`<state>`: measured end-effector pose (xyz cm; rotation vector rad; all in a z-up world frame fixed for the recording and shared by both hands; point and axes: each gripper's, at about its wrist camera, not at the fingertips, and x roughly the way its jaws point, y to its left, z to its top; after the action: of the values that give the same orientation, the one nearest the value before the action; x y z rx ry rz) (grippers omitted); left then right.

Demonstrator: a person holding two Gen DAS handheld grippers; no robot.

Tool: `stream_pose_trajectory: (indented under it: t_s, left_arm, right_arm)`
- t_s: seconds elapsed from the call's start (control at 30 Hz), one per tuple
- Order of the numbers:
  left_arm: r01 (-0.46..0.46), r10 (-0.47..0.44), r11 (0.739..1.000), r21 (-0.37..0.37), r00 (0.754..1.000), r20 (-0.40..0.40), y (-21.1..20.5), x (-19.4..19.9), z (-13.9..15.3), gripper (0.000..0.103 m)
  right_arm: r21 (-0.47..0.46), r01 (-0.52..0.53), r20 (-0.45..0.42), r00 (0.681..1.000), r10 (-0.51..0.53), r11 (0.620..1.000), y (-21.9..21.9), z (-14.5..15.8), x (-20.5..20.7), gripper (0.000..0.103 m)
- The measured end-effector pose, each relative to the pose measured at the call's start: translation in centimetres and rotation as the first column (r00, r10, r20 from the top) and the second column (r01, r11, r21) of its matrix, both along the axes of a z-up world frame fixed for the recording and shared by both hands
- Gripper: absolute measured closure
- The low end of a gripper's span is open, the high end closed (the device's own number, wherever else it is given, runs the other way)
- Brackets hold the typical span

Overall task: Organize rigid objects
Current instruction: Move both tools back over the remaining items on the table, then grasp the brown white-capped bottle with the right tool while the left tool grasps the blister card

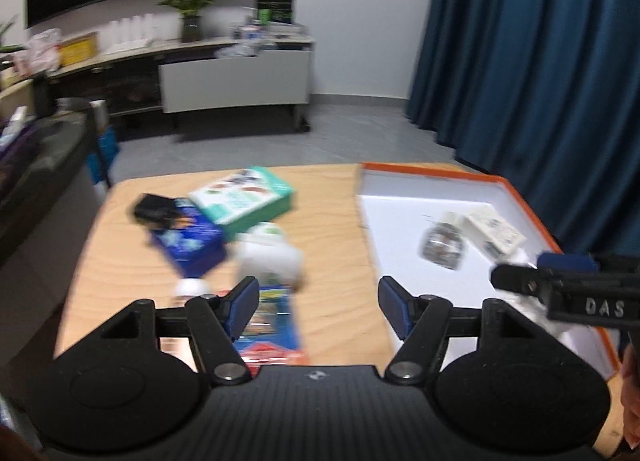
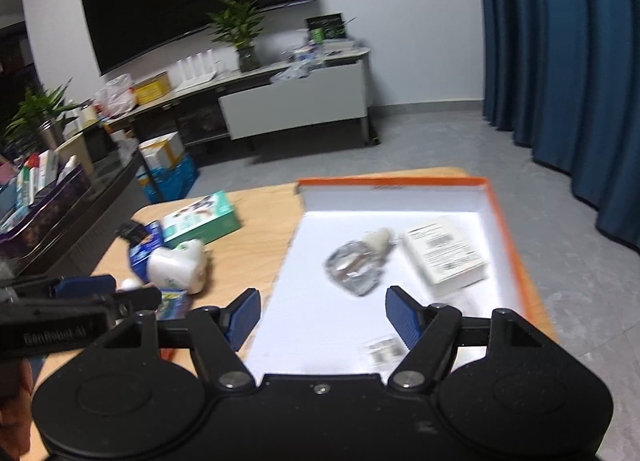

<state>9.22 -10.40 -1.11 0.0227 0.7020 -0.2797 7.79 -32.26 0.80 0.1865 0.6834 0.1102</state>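
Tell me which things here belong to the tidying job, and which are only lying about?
Job: orange-rimmed box; white carton and foil packet inside it; green box, blue box, white bottle on the table.

Not job: potted plant, TV cabinet, blue curtain.

Light: dim, even indoor light
Glare: white box floor [image 2: 344,325] overexposed
Blur: motion smear on bench [image 1: 120,261] items
Edges: fisheye bending, dark corners

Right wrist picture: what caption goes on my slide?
Open right claw over an orange box holding a white carton and shiny bottle.
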Motion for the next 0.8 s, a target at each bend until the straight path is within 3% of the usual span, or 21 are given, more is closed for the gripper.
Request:
stream_pose_trajectory:
  t_s: [0.17, 0.3, 0.43, 0.53, 0.73, 0.8]
  left_arm:
    - [-0.124, 0.124, 0.992, 0.014, 0.992, 0.028, 4.7, 0.3, 0.7, 0.034]
    - [-0.218, 0.216, 0.975, 0.041, 0.975, 0.047, 8.2, 0.6, 0.9, 0.032]
    - [-0.302, 0.301, 0.953, 0.013, 0.953, 0.033, 11.3, 1.1, 1.0, 0.031]
    - [-0.342, 0.342, 0.94, 0.004, 0.939, 0.037, 12.6, 1.0, 1.1, 0.03]
    - [-0.349, 0.349, 0.937, -0.017, 0.937, 0.026, 13.5, 0.8, 0.6, 0.03]
    - [-0.351, 0.351, 0.936, -0.029, 0.936, 0.015, 13.7, 1.0, 0.2, 0.03]
  right_arm:
    - [0.039, -0.149, -0.021, 0.989, 0.15, 0.988, 5.1, -0.4, 1.2, 0.02]
    - [0.073, -0.293, -0.034, 0.955, 0.296, 0.953, 11.0, -0.7, 2.4, 0.02]
    - [0.08, -0.38, -0.062, 0.921, 0.385, 0.922, 16.4, -1.7, 4.2, 0.02]
    - [0.054, -0.413, -0.1, 0.904, 0.417, 0.909, 19.8, -2.9, 5.6, 0.021]
    - [0.007, -0.373, -0.195, 0.91, 0.367, 0.928, 22.6, -5.6, 8.5, 0.028]
    - [-0.046, -0.356, -0.177, 0.922, 0.343, 0.933, 23.3, -5.8, 8.5, 0.03]
